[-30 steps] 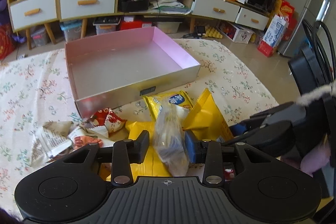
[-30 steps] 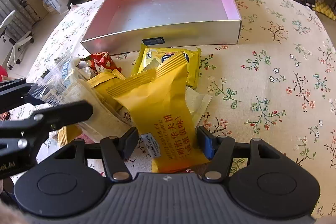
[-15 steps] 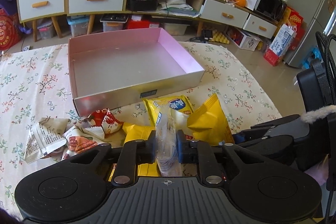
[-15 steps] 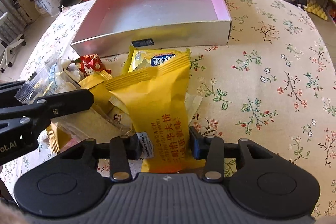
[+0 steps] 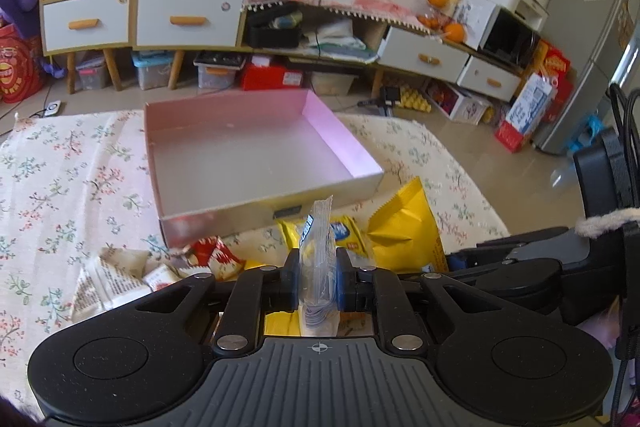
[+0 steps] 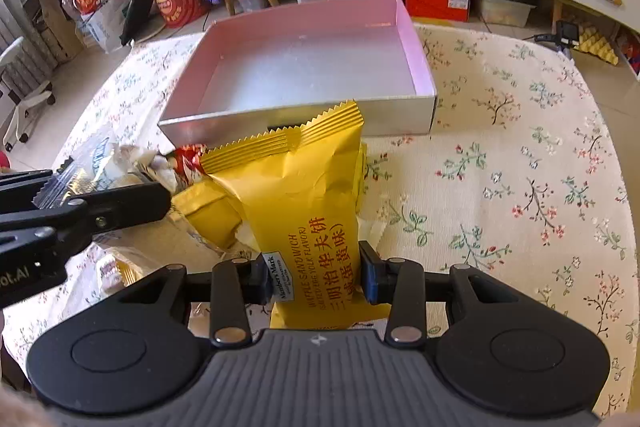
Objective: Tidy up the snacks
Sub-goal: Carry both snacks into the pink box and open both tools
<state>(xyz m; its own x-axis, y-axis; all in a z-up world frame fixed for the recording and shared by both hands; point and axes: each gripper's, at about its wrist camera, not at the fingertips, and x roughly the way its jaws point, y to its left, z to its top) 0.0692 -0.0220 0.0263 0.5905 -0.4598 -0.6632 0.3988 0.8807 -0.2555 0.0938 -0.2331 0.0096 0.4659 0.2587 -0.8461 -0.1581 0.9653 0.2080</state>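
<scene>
Two packets gripped, none boxed: left hand-held gripper (image 5: 317, 283) clamped on clear packet (image 5: 318, 259), right hand-held gripper (image 6: 313, 277) closed on yellow wafer packet (image 6: 308, 211). Pink box (image 6: 304, 115) empty; remaining snacks (image 5: 160, 267) heaped at worktop (image 6: 520, 187) near edge.

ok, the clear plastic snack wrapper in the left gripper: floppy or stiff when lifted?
Likely floppy: the clear plastic snack wrapper is crumpled thin between the left gripper's fingers. Probably light, since its free end stands up unsupported. The glossy film may slip.

Our left tongs (image 5: 317, 281) are clamped tight on a clear packet (image 5: 317, 255); our right tongs (image 6: 314, 277) pinch a yellow pack (image 6: 308, 219), both angled downward.
</scene>
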